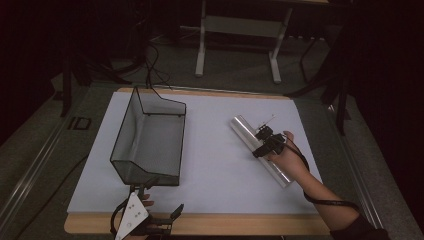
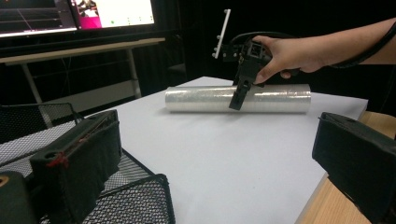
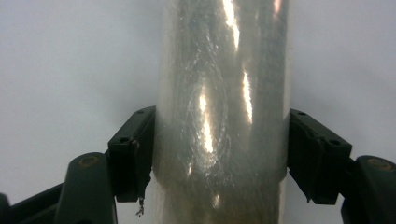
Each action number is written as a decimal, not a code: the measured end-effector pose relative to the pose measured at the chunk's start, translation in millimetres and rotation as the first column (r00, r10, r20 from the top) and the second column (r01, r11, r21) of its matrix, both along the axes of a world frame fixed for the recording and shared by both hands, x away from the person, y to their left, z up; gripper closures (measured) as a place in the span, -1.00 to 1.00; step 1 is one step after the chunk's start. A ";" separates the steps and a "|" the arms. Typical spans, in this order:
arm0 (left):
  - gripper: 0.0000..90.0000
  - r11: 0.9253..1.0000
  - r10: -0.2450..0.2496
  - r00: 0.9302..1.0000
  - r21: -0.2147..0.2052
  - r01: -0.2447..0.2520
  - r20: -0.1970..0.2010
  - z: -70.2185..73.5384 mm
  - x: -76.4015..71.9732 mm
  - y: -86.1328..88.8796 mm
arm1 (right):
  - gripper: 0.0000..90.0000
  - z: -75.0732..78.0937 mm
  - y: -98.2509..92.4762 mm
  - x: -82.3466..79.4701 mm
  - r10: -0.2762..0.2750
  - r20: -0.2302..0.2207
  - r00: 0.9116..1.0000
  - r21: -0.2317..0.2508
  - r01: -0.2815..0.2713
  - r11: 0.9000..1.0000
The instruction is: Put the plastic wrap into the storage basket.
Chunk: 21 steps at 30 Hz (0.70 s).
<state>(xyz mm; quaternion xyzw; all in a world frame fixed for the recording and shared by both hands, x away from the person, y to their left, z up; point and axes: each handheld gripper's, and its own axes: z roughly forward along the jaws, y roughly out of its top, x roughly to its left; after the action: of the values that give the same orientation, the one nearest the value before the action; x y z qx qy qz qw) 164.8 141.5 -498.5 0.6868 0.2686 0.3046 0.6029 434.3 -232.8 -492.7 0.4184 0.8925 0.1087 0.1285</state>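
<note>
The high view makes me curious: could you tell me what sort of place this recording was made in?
Probably a lab or recording studio rather than a home: a white-covered table stands before dark curtains, cables trail over the floor, a lit monitor sits on a desk behind, and the person's right gripper trails a cable.

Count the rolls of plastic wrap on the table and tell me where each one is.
1. The roll of plastic wrap lies on the white table, right of the wire mesh basket, between the jaws of the right hand-held gripper. The basket looks empty.
</note>
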 end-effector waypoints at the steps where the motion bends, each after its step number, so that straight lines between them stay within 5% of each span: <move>1: -0.95 1.000 0.000 1.000 0.000 0.000 0.000 0.0 0.0 0.0 | -0.32 0.0 0.0 0.0 0.000 0.000 1.000 0.000 0.000 1.000; 2: -0.96 1.000 0.001 1.000 -0.001 -0.001 -0.001 0.1 0.1 0.3 | -0.31 -0.1 2.6 5.3 -0.025 -0.066 0.998 -0.025 0.023 0.999; 5: -0.96 1.000 0.001 1.000 -0.001 -0.001 0.001 0.2 0.0 0.4 | -0.32 1.1 3.8 8.5 -0.025 -0.082 0.996 -0.036 0.022 0.999; 11: -0.95 1.000 -0.001 1.000 0.001 0.001 0.001 0.3 -0.1 0.3 | -0.51 3.8 7.9 26.8 -0.067 -0.195 0.978 -0.074 0.053 0.996; 14: -0.95 1.000 0.000 1.000 0.000 0.000 0.002 0.4 -0.2 0.5 | -0.70 9.7 11.9 30.4 -0.060 -0.186 0.981 -0.089 0.044 0.995; 21: -0.95 1.000 -0.002 1.000 -0.003 0.002 0.004 0.7 -0.6 0.4 | -0.76 8.0 21.8 36.4 -0.079 -0.157 0.984 -0.106 0.062 0.992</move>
<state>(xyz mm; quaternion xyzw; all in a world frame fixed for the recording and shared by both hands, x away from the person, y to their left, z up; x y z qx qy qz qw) 164.2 141.9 -497.8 0.6855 0.2674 0.3048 0.6048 470.7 -211.0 -484.7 0.4502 0.8890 0.0248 0.0806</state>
